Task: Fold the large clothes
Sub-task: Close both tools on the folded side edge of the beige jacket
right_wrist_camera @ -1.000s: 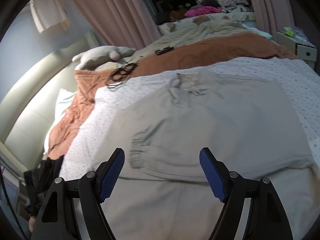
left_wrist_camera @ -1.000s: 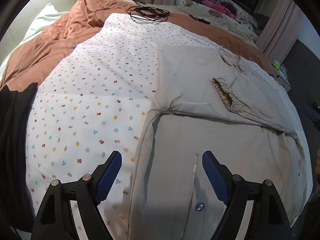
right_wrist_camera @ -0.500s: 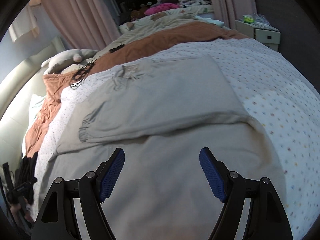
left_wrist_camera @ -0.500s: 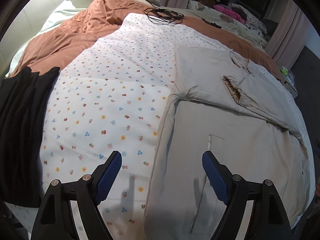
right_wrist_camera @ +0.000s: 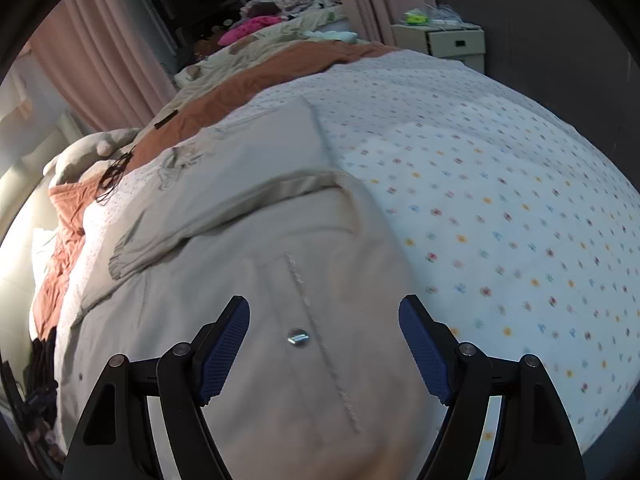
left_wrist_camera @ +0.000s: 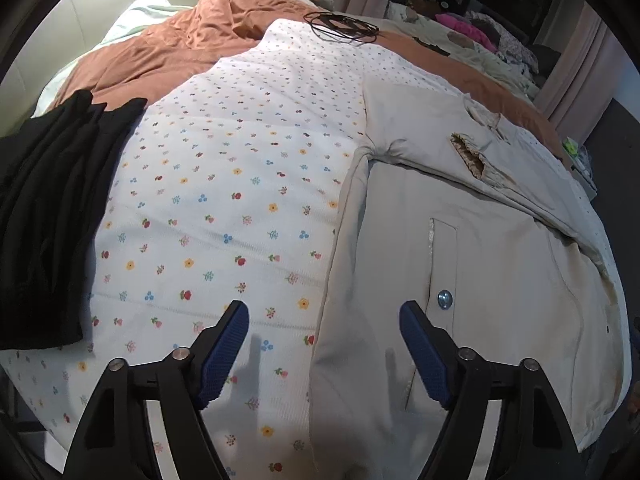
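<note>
Left tool (left_wrist_camera: 324, 344): jaws spread, narrowing, empty above the jacket's edge; risks pinching quilt (left_wrist_camera: 224, 168) too.
Right tool (right_wrist_camera: 324, 340): agape, empty.
Beige jacket (left_wrist_camera: 480, 264): flat on bed; folded sleeve (left_wrist_camera: 472, 156), one o'clock, may slide loose.

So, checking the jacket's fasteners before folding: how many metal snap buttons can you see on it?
1: a metal snap button beside the pocket slit on the beige jacket, near its lower front; the right wrist view shows the same one. Others may be hidden.
</note>
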